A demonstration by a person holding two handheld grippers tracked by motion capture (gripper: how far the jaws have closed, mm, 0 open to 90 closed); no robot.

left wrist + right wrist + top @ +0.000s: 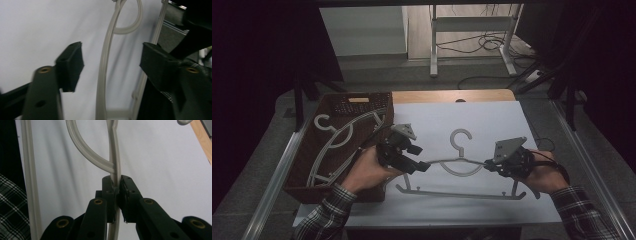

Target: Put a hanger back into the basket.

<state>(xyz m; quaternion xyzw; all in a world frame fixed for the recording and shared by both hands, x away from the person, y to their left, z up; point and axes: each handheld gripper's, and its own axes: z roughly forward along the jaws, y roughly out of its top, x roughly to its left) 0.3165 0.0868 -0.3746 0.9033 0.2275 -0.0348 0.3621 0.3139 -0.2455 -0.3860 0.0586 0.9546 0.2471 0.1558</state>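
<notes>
On the far left a brown basket (302,165) sits at the table's edge, and two pale hangers (337,145) already lie inside it, so it looks like part of the tidying is done. Just beside the basket is the left gripper (424,166). Its jaws stand wide apart, with one arm of the white hanger (460,167) running between them, and they do not touch it. In the left gripper view that arm (103,75) goes straight up the gap with room on both sides. The white hanger lies flat on the white sheet (492,117) in the middle of the table, with its hook pointing away from the person. Farther right, the right gripper (488,163) is squeezed tight on the hanger's other arm, and in the right gripper view the black pads (110,192) pinch the pale bar (115,170). I think what is left is for the left jaws to close, then for both hands to lift the hanger and carry it into the basket. There is plenty of bare sheet around the hanger. The tricky bit is the basket's tall wall, and the hangers inside leave little room.
</notes>
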